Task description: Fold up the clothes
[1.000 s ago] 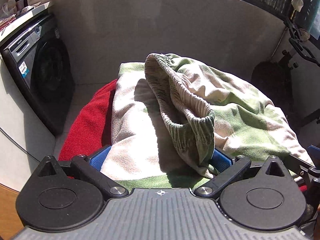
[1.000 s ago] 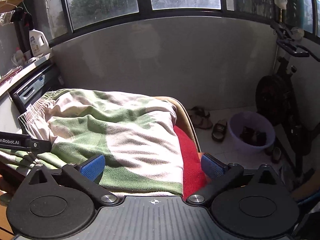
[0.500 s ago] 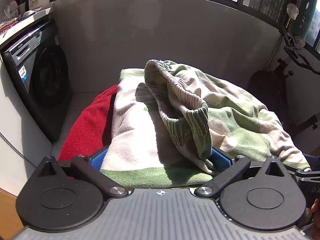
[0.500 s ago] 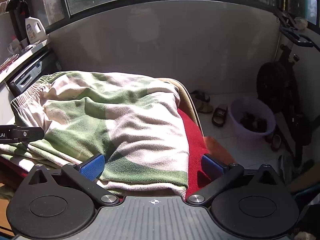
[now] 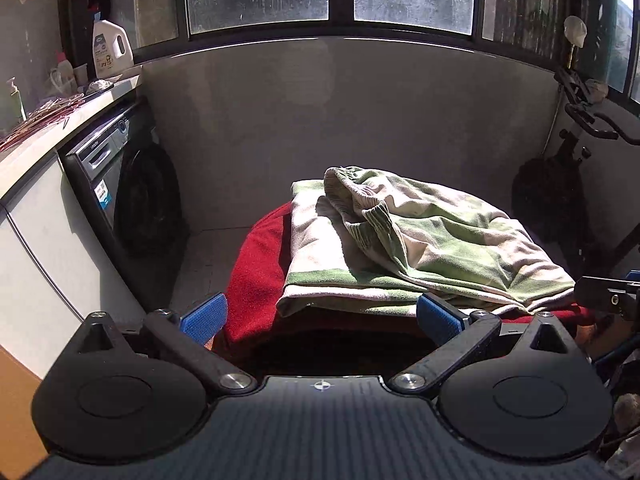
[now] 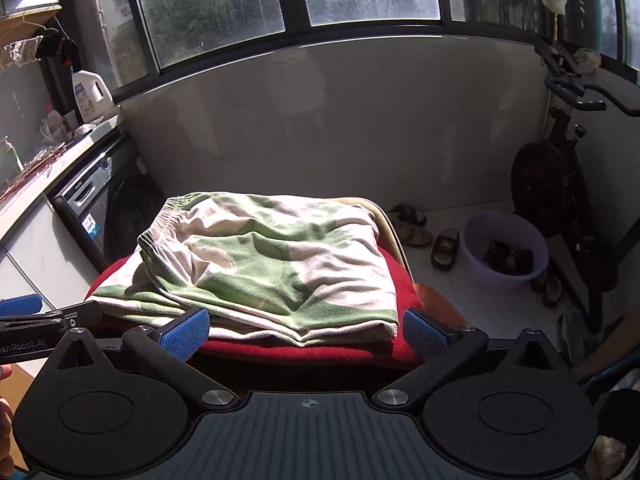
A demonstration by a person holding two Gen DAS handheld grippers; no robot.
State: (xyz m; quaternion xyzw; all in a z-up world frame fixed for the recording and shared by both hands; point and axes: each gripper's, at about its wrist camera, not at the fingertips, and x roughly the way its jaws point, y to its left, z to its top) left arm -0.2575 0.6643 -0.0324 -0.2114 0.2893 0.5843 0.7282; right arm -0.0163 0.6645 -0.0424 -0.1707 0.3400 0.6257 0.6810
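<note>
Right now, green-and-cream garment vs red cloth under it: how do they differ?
The green-and-cream garment is patterned, rumpled and folded over itself, with a ribbed waistband; the red cloth is plain and lies flat. The garment sits on top; the red cloth is the bottom layer, showing only at the edges. Neither is gripped: both grippers are open.

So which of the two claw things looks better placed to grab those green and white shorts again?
Probably the left gripper: the loose waistband of the shorts rises on its side. The right gripper, also open and empty, faces only the flat folded end.
</note>
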